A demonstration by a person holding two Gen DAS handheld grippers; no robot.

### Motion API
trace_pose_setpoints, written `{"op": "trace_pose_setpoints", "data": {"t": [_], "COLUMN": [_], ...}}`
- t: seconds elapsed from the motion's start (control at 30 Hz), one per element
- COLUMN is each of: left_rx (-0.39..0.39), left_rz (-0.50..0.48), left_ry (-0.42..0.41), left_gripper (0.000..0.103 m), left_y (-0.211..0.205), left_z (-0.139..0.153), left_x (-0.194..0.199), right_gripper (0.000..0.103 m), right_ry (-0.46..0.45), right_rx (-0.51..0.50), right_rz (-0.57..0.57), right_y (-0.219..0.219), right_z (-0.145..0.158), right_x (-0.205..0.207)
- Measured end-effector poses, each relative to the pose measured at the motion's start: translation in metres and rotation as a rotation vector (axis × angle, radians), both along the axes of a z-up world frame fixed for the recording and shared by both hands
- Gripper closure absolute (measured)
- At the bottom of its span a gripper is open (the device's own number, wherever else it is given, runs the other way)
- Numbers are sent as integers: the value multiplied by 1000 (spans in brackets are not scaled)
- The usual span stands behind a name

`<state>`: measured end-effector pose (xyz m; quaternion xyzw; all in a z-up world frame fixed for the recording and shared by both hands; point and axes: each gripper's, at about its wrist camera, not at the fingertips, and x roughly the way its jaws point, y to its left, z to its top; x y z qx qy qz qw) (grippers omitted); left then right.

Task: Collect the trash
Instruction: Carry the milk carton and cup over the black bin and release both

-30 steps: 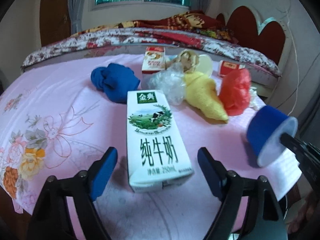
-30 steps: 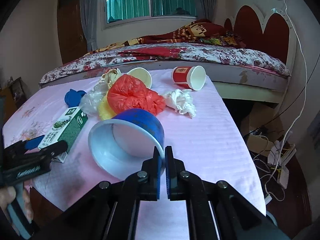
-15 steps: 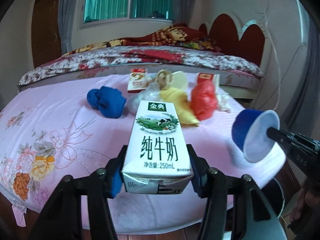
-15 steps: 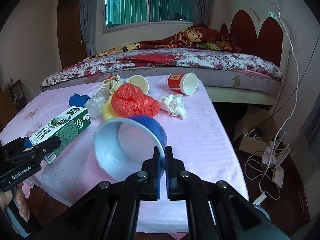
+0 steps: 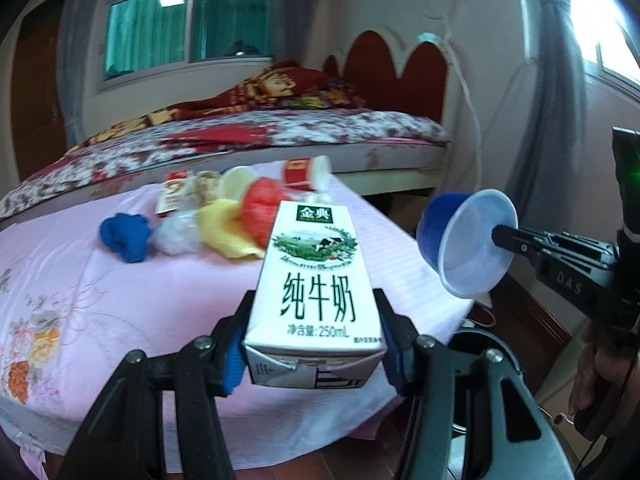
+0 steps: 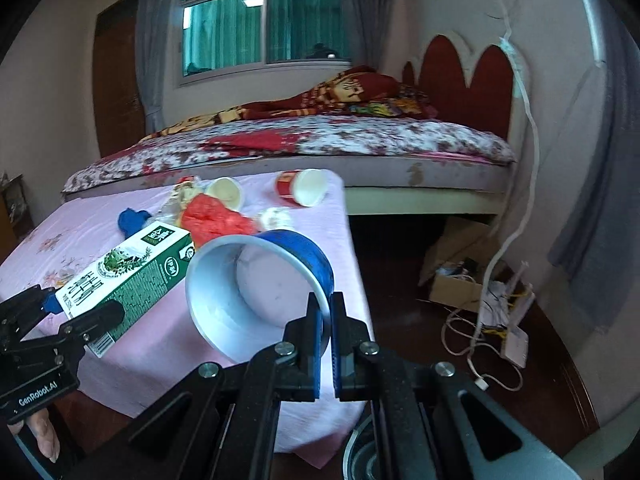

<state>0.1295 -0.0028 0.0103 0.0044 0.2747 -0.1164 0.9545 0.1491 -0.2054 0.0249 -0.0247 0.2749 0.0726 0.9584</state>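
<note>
Where only the right view shows floor cables (image 6: 490,322): left gripper (image 5: 312,354) gripping milk carton (image 5: 316,280), right gripper (image 6: 326,344) pinching blue cup (image 6: 256,288).

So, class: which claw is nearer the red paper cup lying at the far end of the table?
Right. The right claw, pinching the blue cup's rim, sits on the table's right side, where the red paper cup lies. The left claw, clamping the milk carton, is further left.

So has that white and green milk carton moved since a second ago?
Yes. The white and green milk carton lay on the pink tablecloth; now the left claw holds it lifted, out over the cloth's near edge.
</note>
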Motion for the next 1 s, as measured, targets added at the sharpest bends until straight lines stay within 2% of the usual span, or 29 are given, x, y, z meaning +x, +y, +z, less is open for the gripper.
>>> {"op": "trace_pose_setpoints", "data": {"t": [0.43,0.73,0.83,1.0], "left_rx": [15,46,64,68], "left_rz": [-198,-349,-390,-428], "left_ry": [42,121,153,253], "left_gripper": [47,47,47,47], "left_y": [-95,-150,-168,-187], "left_z": [-9,-29,-42,-74], "left_x": [-26,-40,-43,-35], "right_gripper": [99,99,99,99], "right_ry": [43,131,175,266], "right_rx": [11,20,19,42], "right_rz": [-173,-267,-290,-306], "right_y": [-101,-157,-172,-191], "right_z": [-13,-49,-67,-101], "right_x": [-37,-58,-62,-61]}}
